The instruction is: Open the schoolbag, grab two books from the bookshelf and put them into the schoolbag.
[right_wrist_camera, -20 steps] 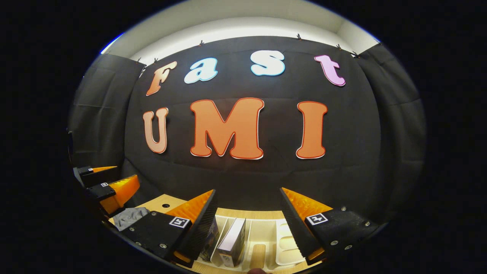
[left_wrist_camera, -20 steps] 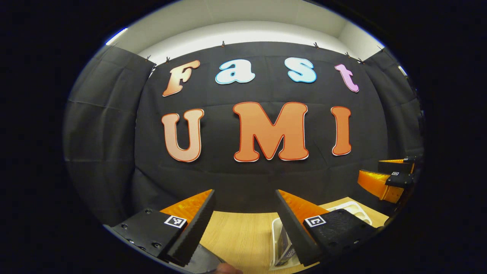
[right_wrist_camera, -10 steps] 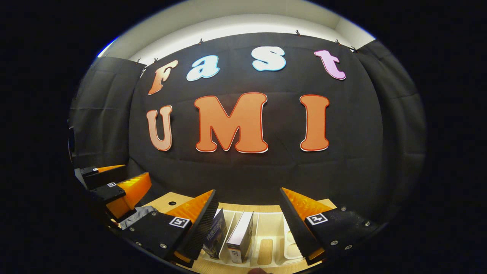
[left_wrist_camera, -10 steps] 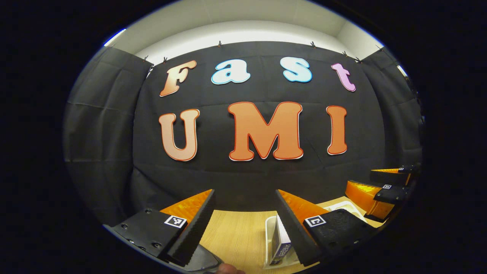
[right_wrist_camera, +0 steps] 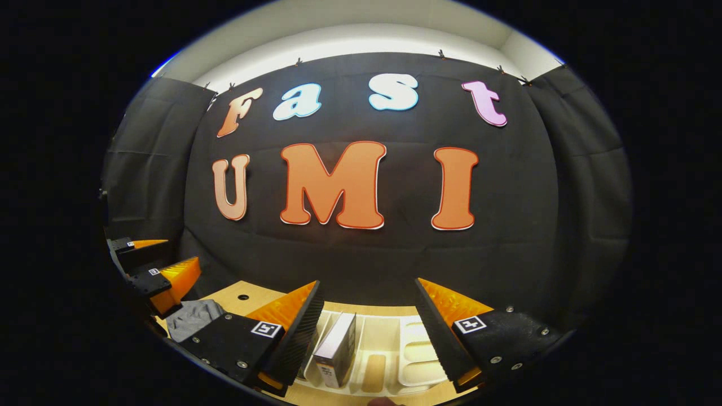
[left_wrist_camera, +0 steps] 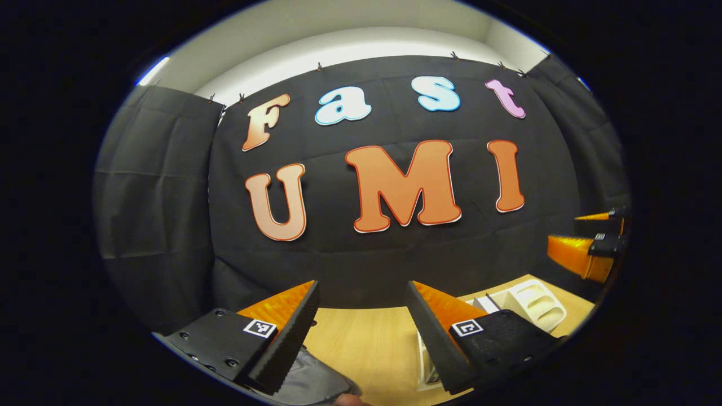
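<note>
In the right gripper view my right gripper (right_wrist_camera: 369,285) stands open and empty above a white bookshelf rack (right_wrist_camera: 414,349). A pale-edged book (right_wrist_camera: 335,349) stands upright in one of its slots, just right of my left-hand finger (right_wrist_camera: 293,332). The grey schoolbag (right_wrist_camera: 192,318) lies on the table at lower left, under my left gripper (right_wrist_camera: 183,252). In the left gripper view my left gripper (left_wrist_camera: 362,287) is open and empty over the wooden table (left_wrist_camera: 361,344). A dark grey part of the schoolbag (left_wrist_camera: 316,383) shows below it. The bookshelf (left_wrist_camera: 530,304) sits to the right, below the right gripper (left_wrist_camera: 564,228).
A small round hole (right_wrist_camera: 243,296) is in the tabletop near the bag. The black cloth wall (right_wrist_camera: 366,259) closes off the back of the table, close behind the bookshelf.
The left gripper view has tilted and more of the schoolbag shows at its bottom edge; the rack slid right. In the right gripper view one book went behind my left-hand finger.
</note>
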The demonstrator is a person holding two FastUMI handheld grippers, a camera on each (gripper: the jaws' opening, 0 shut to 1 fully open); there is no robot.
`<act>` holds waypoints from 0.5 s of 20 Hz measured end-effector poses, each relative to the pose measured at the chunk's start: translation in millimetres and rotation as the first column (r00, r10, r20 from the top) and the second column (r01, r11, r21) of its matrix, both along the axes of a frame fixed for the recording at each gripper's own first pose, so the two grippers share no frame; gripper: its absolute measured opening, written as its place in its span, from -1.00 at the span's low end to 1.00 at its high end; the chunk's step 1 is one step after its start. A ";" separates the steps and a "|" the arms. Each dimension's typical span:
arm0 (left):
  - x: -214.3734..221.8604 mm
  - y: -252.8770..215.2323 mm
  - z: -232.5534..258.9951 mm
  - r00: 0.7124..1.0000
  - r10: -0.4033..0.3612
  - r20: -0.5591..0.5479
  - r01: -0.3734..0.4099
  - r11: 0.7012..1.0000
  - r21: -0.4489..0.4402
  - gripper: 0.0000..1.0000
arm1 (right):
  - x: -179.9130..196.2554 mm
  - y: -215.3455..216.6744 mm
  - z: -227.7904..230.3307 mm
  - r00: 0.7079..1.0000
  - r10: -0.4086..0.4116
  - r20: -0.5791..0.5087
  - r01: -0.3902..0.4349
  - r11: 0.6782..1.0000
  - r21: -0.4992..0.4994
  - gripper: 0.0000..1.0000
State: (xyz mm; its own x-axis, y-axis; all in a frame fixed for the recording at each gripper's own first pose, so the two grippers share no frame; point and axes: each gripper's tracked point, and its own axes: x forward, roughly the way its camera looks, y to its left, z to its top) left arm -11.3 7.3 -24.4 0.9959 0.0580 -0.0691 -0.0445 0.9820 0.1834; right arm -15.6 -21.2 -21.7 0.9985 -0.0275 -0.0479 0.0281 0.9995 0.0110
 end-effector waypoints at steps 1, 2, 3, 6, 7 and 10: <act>-3.5 3.9 -11.9 1.000 0.008 -0.021 -0.008 1.000 0.030 0.93 | 0.1 -5.4 -4.5 1.000 -0.009 -0.007 0.009 1.000 -0.005 0.90; -7.0 6.8 -22.7 0.999 0.017 -0.045 -0.015 0.998 0.056 0.93 | 0.2 -10.5 -11.9 1.000 -0.014 -0.024 0.014 1.000 -0.009 0.90; -11.3 11.4 -35.5 0.997 0.031 -0.067 -0.025 0.996 0.086 0.93 | -0.4 -16.0 -19.9 0.999 -0.018 -0.036 0.018 1.000 -0.010 0.90; -21.3 25.2 -73.8 0.987 0.075 -0.142 -0.049 0.983 0.179 0.93 | 0.8 -32.3 -35.2 0.998 -0.036 -0.050 0.034 0.999 -0.031 0.90; -21.9 29.1 -85.0 0.983 0.086 -0.161 -0.052 0.977 0.209 0.93 | 1.2 -37.4 -39.5 0.998 -0.045 -0.053 0.043 0.998 -0.043 0.90; -28.2 41.6 -116.2 0.970 0.125 -0.207 -0.062 0.957 0.284 0.93 | 2.6 -48.7 -42.2 0.997 -0.054 -0.049 0.051 0.997 -0.058 0.91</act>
State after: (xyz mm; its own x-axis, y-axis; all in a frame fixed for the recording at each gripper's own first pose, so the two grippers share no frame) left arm -39.5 48.9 -140.7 0.9465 0.1979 -0.2548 -0.0614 0.8858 0.4599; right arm -13.0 -69.9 -63.9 0.9919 -0.0843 -0.0955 0.0800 0.9956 -0.0483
